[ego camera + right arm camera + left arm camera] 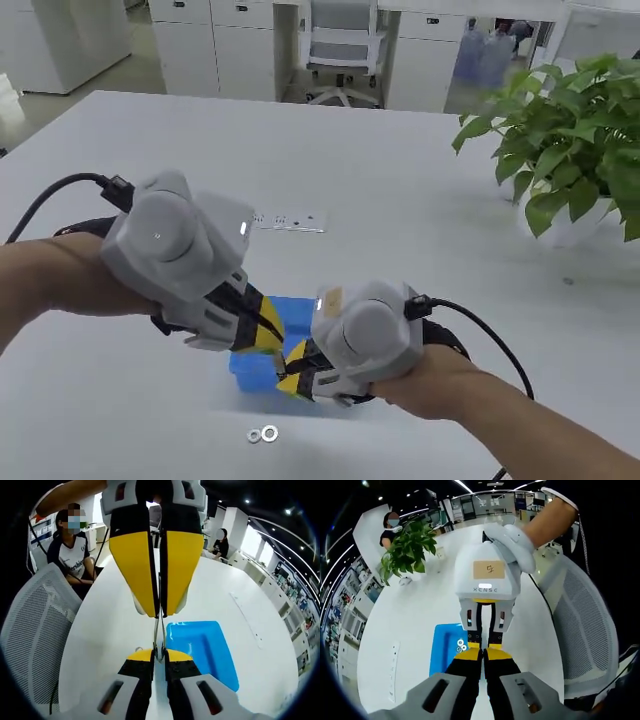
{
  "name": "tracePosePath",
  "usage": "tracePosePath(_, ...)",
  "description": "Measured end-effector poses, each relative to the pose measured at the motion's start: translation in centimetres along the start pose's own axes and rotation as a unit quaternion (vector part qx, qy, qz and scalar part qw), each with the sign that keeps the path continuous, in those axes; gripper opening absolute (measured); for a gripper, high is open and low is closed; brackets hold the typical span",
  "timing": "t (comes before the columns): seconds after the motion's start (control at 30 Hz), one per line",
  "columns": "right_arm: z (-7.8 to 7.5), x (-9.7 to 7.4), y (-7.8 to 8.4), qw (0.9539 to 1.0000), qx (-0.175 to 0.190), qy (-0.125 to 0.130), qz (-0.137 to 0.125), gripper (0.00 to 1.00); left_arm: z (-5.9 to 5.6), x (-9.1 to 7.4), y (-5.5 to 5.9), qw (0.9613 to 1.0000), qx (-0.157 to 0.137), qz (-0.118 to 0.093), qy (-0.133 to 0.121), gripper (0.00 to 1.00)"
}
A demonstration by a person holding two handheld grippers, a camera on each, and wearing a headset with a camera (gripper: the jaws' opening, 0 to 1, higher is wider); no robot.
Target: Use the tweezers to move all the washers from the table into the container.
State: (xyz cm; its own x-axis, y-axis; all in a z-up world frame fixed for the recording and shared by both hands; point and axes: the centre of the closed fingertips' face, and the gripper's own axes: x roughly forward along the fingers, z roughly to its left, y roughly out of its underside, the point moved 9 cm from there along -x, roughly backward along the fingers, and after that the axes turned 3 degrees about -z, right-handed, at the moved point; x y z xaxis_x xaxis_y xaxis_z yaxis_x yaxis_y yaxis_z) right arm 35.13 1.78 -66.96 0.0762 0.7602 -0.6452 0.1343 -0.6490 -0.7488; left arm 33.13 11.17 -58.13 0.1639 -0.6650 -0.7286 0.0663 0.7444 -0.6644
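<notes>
2 washers (262, 434) left on counter (400, 200), bottom centre; some in blue container (442, 653). Left tool (160, 614) & right tool (159, 656) both clench tweezers (159, 632).

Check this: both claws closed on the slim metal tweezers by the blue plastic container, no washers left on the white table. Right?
Wrong on washers: the head view shows two small metal washers lying on the white table near the blue plastic container. Rest holds: left claw and right claw both shut on the slim metal tweezers.

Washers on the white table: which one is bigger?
The silver metal washer on the right: its ring is wider than the smaller washer beside it.
</notes>
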Motion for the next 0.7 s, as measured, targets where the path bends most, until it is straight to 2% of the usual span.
tracePosePath(0.43, -2.2, -0.5, 0.3, 0.9999, 0.003, 0.015, -0.003, 0.09, 2.3, 0.4, -0.3, 1.0, 0.008, -0.001, -0.004, 0.05)
tracePosePath(0.7, -3.2, -0.5, 0.9, 0.9998, 0.007, 0.019, -0.003, 0.09, 3.3, 0.9, -0.1, 1.0, 0.009, -0.001, -0.003, 0.05)
